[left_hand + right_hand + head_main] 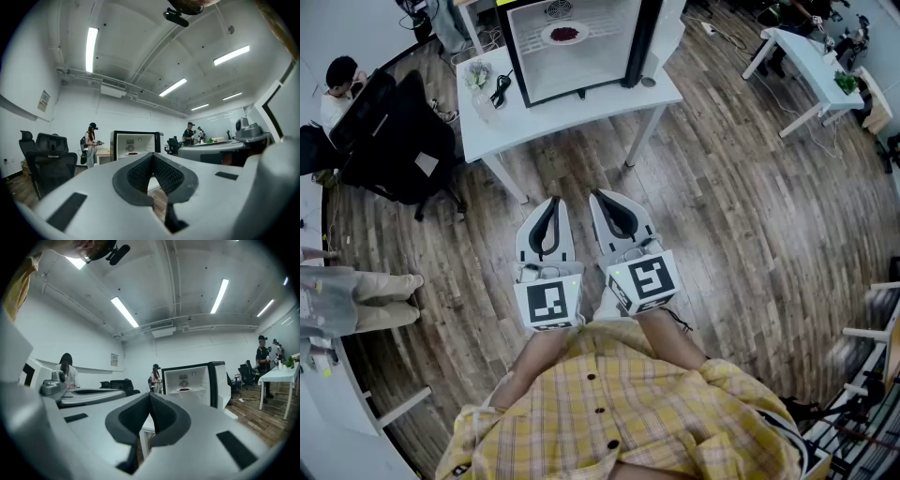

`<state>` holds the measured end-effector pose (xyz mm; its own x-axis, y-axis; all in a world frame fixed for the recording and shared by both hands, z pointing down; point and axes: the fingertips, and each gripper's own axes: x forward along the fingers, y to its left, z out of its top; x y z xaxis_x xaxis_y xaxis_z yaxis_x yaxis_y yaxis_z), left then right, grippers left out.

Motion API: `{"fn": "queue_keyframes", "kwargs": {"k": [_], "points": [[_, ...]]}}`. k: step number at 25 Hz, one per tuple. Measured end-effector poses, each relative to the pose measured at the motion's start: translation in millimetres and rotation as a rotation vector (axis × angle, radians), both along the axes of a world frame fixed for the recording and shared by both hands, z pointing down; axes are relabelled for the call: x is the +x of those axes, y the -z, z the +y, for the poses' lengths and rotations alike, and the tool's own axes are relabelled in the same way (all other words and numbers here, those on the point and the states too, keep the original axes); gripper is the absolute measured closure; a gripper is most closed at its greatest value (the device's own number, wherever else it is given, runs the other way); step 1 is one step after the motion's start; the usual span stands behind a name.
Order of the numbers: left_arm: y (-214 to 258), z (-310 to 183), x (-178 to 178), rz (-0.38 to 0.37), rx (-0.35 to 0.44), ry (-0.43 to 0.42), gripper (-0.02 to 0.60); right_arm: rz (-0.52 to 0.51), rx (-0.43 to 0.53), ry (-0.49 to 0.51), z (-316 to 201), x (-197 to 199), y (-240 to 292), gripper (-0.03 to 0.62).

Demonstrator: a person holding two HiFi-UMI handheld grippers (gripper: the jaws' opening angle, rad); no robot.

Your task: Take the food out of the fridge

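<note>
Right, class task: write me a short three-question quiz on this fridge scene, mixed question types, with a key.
1. Where is the plate of red food? A: on a shelf inside the open fridge; B: on the floor; C: between one gripper's jaws.
2. True or false: the left gripper and the right gripper both have their jaws together, holding nothing.
3. Fill in: the fridge stands on a white ____.
Key: 1 A; 2 true; 3 table.

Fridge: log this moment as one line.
fridge: open | plate of food: on shelf inside | left gripper: shut, empty | right gripper: shut, empty
</note>
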<state>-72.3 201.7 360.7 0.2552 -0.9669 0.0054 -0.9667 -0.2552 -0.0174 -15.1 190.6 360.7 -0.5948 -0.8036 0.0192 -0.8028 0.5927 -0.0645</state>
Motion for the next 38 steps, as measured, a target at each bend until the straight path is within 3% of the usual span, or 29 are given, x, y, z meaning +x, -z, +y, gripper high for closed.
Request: {"fn": "queue_keyframes", "kwargs": {"k": [13, 21, 30, 38], "points": [[7, -10, 44, -0.029, 0.018, 0.013, 0.574, 0.015, 0.026, 0.094, -7, 33, 3, 0.586], [-11, -18, 61, -0.037, -0.013, 0.014, 0.574, 0.006, 0.026, 0.122, -17, 51, -6, 0.586], [-26, -62, 70, -0.023, -0.022, -0.017, 0.574, 0.029, -0.007, 0.080, -57, 61, -26, 0.586], [-33, -128, 48, -0.005, -0.034, -0.012, 0.574, 0.033, -0.028, 0.050, -119, 50, -36, 0.586]]}}
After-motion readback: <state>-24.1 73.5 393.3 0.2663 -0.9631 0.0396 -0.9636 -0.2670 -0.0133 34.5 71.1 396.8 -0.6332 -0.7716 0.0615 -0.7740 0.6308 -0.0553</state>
